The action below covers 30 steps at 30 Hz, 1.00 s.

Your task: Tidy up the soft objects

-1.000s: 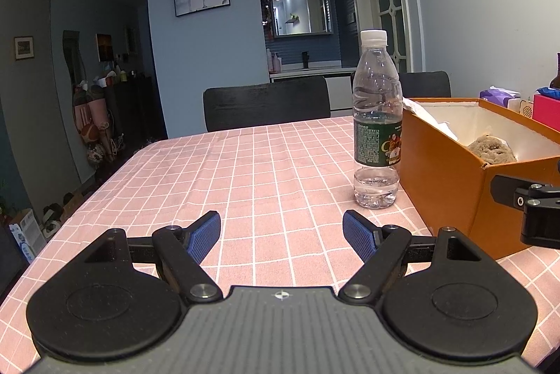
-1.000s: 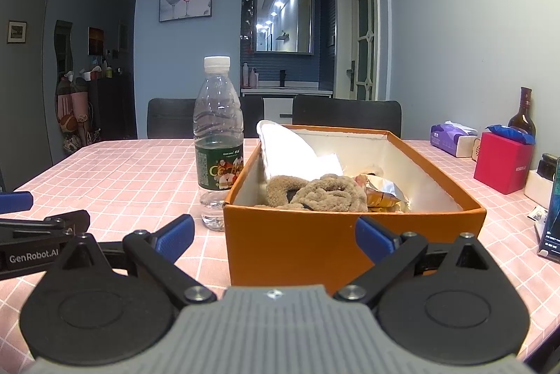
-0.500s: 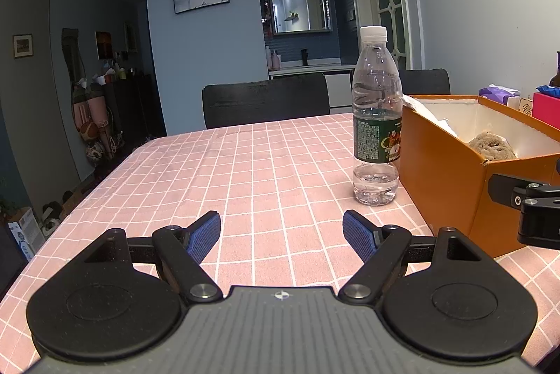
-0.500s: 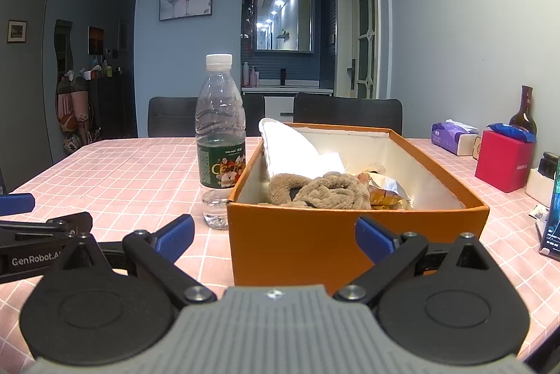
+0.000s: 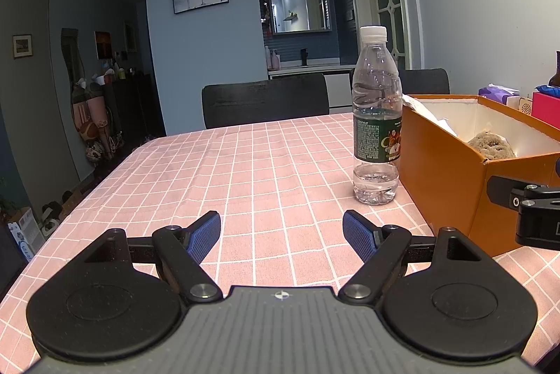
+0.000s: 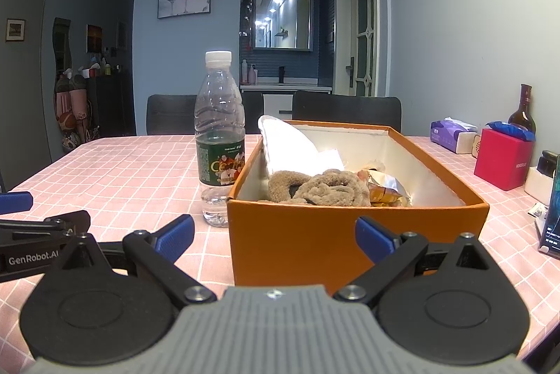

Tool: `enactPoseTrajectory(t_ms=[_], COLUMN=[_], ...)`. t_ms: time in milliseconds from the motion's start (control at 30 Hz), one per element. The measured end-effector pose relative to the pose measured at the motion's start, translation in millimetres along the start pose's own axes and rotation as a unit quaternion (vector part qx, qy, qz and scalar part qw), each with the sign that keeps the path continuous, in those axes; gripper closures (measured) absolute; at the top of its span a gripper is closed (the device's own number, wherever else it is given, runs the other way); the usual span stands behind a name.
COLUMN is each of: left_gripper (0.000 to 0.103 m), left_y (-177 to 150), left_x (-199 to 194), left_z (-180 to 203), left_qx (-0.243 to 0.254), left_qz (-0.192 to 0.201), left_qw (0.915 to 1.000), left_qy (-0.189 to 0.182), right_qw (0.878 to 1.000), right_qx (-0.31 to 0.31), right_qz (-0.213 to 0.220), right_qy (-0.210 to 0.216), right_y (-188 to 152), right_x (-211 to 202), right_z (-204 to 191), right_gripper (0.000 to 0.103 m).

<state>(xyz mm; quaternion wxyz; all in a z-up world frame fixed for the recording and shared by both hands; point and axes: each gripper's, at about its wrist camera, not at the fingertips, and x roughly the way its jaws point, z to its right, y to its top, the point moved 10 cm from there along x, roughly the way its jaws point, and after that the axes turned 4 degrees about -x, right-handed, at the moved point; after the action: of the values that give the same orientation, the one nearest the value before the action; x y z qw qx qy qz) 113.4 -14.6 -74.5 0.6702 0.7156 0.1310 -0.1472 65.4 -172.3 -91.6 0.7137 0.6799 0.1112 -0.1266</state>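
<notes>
An orange box [image 6: 357,234] stands on the pink checked tablecloth [image 5: 245,171]. Inside it lie a brown fuzzy cloth [image 6: 325,186], a white cloth [image 6: 290,146] leaning on the left wall, and a shiny snack wrapper [image 6: 385,186]. My right gripper [image 6: 274,235] is open and empty, low in front of the box's near wall. My left gripper [image 5: 281,235] is open and empty over bare tablecloth, left of the box [image 5: 444,181]. The brown cloth [image 5: 491,146] shows over the box rim in the left wrist view.
A clear water bottle [image 6: 219,143] stands upright just left of the box, also in the left wrist view [image 5: 376,118]. At the right are a red box [image 6: 502,160], a tissue pack [image 6: 451,136], a dark glass bottle [image 6: 523,111]. Dark chairs [image 5: 266,104] stand behind the table.
Both views have shifted only slightly; the right gripper has edged a little closer to the box. Both grippers stay open and empty.
</notes>
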Motion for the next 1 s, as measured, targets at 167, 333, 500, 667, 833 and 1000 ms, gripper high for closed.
enactPoseTrajectory(t_ms=[167,333,500,667,833,1000], left_gripper=[0.01,0.01,0.01,0.01,0.01,0.01], left_y=[-0.4,-0.7,-0.4,-1.0,-1.8,-4.3], left_x=[0.2,1.2,1.5,1.7,2.3,2.5], left_z=[0.7,2.7,3.6,4.2,4.1,3.2], left_qx=[-0.002,-0.002,-0.002,-0.003,-0.002,-0.003], left_qz=[-0.001,-0.003,-0.004,-0.005,-0.006,-0.009], left_qw=[1.0,1.0,1.0,1.0,1.0,0.9999], left_qy=[-0.002,-0.005,-0.006,-0.007,-0.007,-0.011], right_qw=[1.0,1.0,1.0,1.0,1.0,1.0], right_qx=[0.003,0.005,0.004,0.006,0.006,0.005], right_qz=[-0.006,-0.009,-0.011,-0.012,-0.013,-0.017], right_qy=[-0.001,-0.003,-0.003,-0.004,-0.003,-0.003], right_y=[-2.2,-4.0,-4.6,-5.3,-5.9,-6.5], right_x=[1.1,1.2,0.9,1.2,1.3,2.5], right_z=[0.6,1.6,1.3,1.7,1.9,1.6], right_gripper=[0.006,0.006,0.006,0.006,0.006,0.006])
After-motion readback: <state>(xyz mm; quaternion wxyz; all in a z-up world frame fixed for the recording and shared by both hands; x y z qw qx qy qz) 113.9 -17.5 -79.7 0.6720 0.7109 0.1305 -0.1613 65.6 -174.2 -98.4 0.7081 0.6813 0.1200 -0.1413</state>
